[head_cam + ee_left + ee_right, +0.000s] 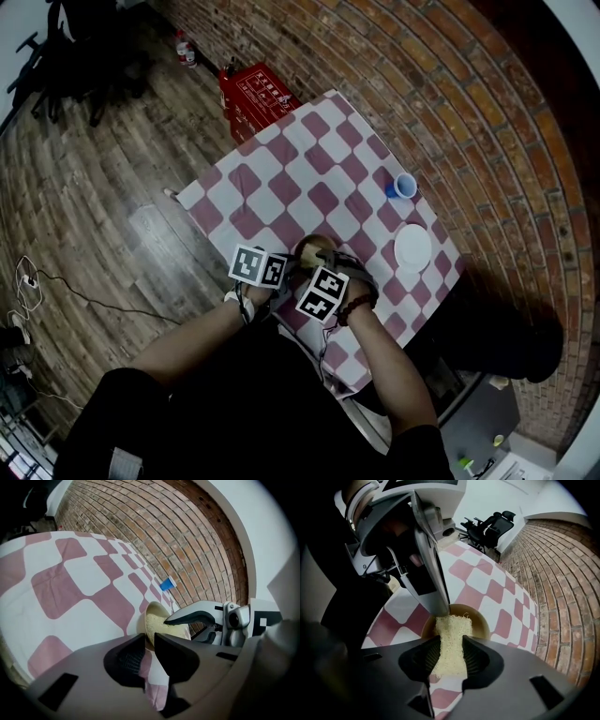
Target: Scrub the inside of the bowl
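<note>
A brown bowl (312,249) sits on the pink-and-white checked tablecloth (281,187) near the table's front edge. In the left gripper view the bowl's near rim (149,620) runs between the jaws of my left gripper (150,641), which is shut on it. My right gripper (451,651) points steeply down and is shut on a pale yellow scrub pad (451,637). The pad's far end lies inside the bowl (478,620). One left finger (433,583) reaches the bowl's rim beside the pad. The right gripper's fingers (197,615) lean over the bowl.
A blue cup (403,186) and a white plate (412,247) stand on the table's right side, near the brick wall (450,84). A red box (255,94) lies on the wooden floor beyond the table. Office chairs (487,524) stand farther off.
</note>
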Demonstrator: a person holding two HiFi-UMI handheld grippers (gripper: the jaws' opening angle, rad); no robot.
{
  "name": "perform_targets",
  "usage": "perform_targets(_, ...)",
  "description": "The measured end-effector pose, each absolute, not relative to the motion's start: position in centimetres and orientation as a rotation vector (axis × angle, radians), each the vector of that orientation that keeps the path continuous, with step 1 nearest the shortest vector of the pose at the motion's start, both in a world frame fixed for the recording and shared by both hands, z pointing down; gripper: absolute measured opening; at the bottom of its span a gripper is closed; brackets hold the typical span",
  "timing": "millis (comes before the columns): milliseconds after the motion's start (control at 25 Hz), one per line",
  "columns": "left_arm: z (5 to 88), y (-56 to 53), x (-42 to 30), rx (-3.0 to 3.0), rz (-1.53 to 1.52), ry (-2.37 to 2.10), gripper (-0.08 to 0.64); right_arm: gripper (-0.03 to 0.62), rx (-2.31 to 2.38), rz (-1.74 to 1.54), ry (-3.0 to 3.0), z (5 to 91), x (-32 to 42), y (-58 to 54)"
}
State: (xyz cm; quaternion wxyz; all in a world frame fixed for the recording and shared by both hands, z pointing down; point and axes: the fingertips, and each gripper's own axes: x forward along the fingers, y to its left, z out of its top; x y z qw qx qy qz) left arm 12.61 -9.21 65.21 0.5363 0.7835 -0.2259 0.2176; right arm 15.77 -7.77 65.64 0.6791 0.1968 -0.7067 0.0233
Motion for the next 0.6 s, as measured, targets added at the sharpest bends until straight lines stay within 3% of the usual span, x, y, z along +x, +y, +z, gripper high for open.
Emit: perform_targets(600,65.2,-9.4,12.4,1.811,0.476,-0.565,0.051,0.155,0.411,0.033,-1.557,65.3,17.0,-7.2)
